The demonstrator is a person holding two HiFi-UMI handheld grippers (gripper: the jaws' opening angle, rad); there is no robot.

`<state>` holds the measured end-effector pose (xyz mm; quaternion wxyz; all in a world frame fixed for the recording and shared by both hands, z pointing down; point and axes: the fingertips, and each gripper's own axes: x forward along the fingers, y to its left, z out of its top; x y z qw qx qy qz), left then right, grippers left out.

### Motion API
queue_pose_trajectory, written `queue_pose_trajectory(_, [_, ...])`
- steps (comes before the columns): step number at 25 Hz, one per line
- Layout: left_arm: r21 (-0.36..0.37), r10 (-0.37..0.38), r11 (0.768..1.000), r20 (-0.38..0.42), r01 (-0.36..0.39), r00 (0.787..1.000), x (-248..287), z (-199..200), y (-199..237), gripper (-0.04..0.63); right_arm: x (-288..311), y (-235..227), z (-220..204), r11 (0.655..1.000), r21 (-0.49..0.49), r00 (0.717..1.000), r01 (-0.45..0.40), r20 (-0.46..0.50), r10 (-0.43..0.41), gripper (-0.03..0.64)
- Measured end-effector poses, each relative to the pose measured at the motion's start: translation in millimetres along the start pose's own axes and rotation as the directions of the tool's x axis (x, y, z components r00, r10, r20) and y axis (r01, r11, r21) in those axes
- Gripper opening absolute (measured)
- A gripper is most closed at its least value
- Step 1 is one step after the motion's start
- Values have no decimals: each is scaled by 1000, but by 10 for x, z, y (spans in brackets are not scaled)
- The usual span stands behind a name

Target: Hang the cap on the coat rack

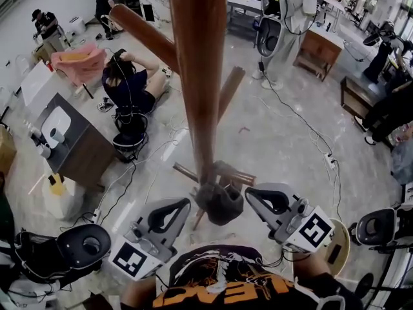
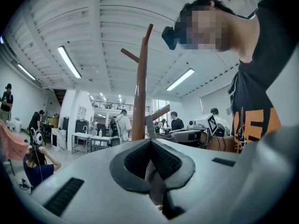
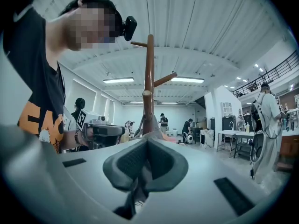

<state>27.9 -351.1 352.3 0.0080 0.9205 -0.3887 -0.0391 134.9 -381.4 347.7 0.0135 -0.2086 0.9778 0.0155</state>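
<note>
Over grey floor, left gripper and right gripper pinch a dark crumpled cap

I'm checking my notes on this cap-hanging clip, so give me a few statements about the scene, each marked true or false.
1. The dark grey cap already hangs on a peg of the brown wooden coat rack. False: it is held low beside the pole, between the two grippers.
2. The left gripper and the right gripper both have their jaws closed on the cap. True.
3. A person in a dark top sits on the floor beyond the rack. True.
4. Another hat hangs from the rack. False: the visible pegs are bare.
</note>
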Motion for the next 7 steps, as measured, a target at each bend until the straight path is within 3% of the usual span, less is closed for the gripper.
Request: queue_pose_trajectory(7, [-4,-11,1000,-7,11,1000,-13,-16,9,21,41,6,-20,1000,2,1000,4,-4,-4,14])
